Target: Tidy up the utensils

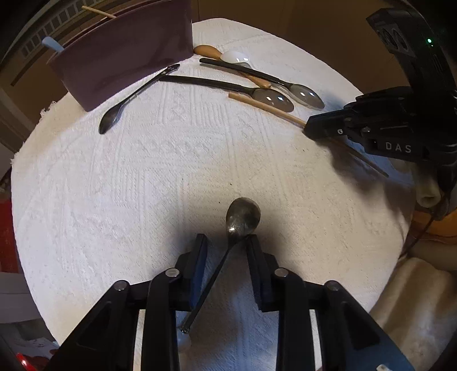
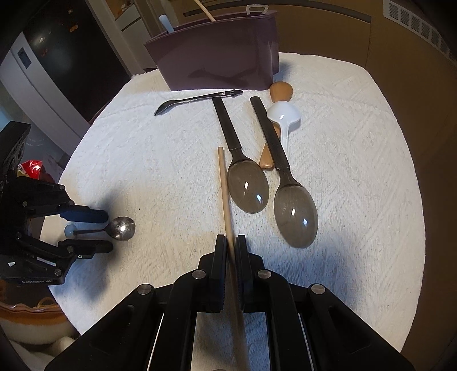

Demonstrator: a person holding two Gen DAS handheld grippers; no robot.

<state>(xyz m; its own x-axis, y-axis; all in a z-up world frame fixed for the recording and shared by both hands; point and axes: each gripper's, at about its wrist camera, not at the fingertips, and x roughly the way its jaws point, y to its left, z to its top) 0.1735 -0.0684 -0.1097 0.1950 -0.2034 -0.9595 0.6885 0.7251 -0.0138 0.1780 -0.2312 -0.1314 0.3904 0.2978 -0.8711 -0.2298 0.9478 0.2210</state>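
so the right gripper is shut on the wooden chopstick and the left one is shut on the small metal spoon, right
Not quite. The right gripper is shut on the wooden chopstick, but the left gripper is open: in the left wrist view the small metal spoon lies on the white cloth, its handle between the spread fingers without being clamped.

Seen from your right wrist camera, the bin (image 2: 217, 54) stands at the far edge of the cloth (image 2: 142, 159), with two utensil handles (image 2: 168, 24) poking up inside it. Just before it lies a slim spoon (image 2: 197, 100). Nearer you, two large spoons (image 2: 242, 168) (image 2: 285, 182) lie side by side, bowls toward you; the right one crosses a wooden spoon (image 2: 281, 91) and a plastic spoon (image 2: 284, 120). A chopstick (image 2: 224, 185) runs along their left. Far left, a small spoon (image 2: 121, 227) sits between your left gripper's (image 2: 98, 232) fingers
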